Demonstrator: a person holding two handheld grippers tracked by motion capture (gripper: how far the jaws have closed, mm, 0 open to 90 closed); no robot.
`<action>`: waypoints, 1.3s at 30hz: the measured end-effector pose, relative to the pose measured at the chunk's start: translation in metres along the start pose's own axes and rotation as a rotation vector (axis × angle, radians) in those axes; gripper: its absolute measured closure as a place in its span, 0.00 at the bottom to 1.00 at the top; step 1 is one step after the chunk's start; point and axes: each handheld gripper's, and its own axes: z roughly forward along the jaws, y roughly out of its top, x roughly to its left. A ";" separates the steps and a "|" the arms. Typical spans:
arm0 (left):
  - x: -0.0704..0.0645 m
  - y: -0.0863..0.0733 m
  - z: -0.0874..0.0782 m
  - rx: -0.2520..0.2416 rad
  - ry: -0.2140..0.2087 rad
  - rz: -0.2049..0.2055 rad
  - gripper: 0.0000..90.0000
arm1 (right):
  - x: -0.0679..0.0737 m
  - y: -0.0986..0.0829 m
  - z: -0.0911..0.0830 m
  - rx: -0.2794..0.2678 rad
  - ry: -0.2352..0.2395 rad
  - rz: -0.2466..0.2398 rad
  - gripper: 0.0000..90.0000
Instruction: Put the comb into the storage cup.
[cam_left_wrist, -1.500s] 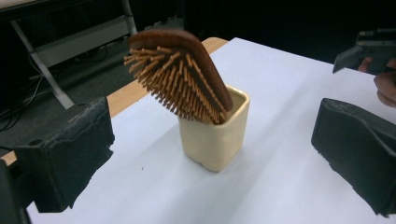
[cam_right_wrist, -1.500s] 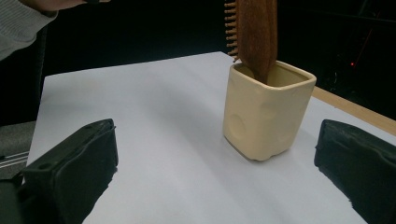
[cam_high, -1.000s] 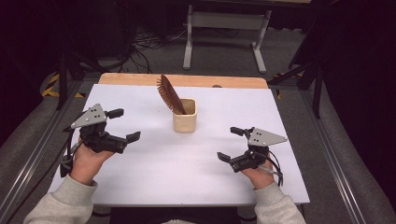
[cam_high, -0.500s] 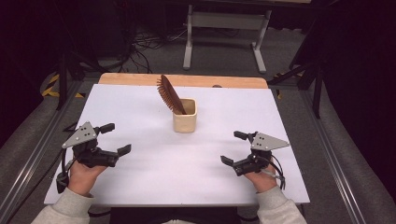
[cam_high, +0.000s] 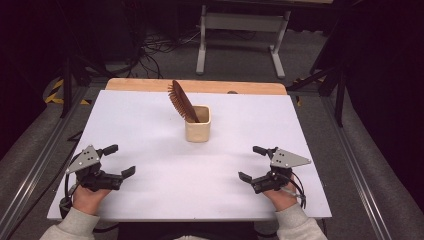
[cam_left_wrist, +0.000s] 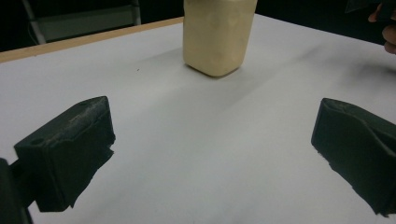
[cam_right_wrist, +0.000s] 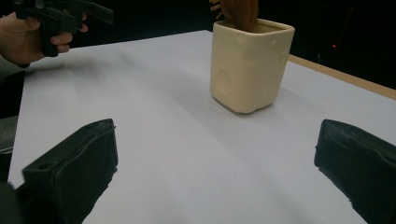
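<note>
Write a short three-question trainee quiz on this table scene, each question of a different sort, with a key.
1. True or false: the brown hairbrush lies flat on the white table.
2. Multiple choice: the cream cup stands A) between the jaws of the left gripper; B) between the jaws of the right gripper; C) free, near the middle of the table, apart from both grippers.
3. Fill in: both grippers have their jaws ____.

Key
1. False: it stands tilted in the cup, bristle end up.
2. C.
3. Open, with nothing between them.
</note>
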 end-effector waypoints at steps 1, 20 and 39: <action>0.001 -0.002 0.001 0.003 0.000 0.001 0.00 | 0.000 -0.002 0.000 -0.003 0.000 0.000 0.00; 0.001 -0.016 0.004 0.005 0.057 -0.003 0.00 | 0.004 -0.024 -0.001 0.026 -0.032 0.028 0.00; 0.002 -0.016 0.005 0.000 0.053 -0.002 0.00 | 0.004 -0.024 -0.001 0.022 -0.034 0.028 0.00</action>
